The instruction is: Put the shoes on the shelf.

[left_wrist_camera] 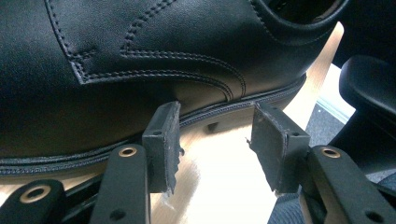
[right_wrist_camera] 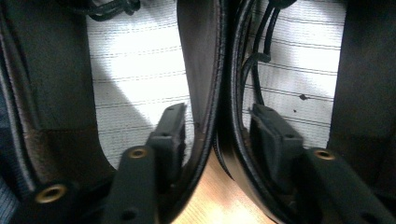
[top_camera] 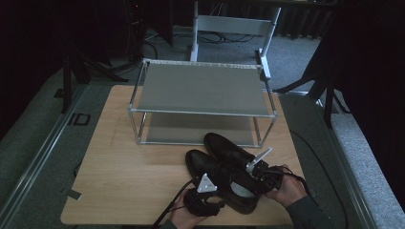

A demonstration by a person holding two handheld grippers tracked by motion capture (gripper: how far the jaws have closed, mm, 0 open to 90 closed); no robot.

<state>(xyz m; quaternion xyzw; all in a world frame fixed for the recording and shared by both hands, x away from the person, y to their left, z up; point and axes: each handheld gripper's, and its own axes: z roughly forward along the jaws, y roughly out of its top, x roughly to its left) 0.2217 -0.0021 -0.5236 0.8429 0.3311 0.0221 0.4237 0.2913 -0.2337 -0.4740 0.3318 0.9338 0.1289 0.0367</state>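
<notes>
Where the worktop (top_camera: 124, 162) nears the person's edge, two black leather shoes lie side by side, touching: the left shoe (top_camera: 203, 164) nearer the left hand (top_camera: 184, 217), the right shoe (top_camera: 224, 145) just beyond it, both toes pointing away toward the rack. As the right gripper view shows, the right gripper (right_wrist_camera: 217, 128) straddles the two adjoining collar walls, one jaw inside each shoe opening above the pale insoles (right_wrist_camera: 135, 70), so that the inner walls of both shoes stand between the jaws; the pads sit close against the leather, though whether they press on it cannot be told. From the left gripper view, the left gripper (left_wrist_camera: 215, 128) meets the outer side of the left shoe at its stitched sole edge; its jaws stand apart with bare wood between them, tips against the welt, gripping nothing. Seen from above, the right hand (top_camera: 286, 188) holds its gripper at the heels. Behind the shoes stands a two-tier metal shoe rack (top_camera: 200, 88) with grey shelves.
</notes>
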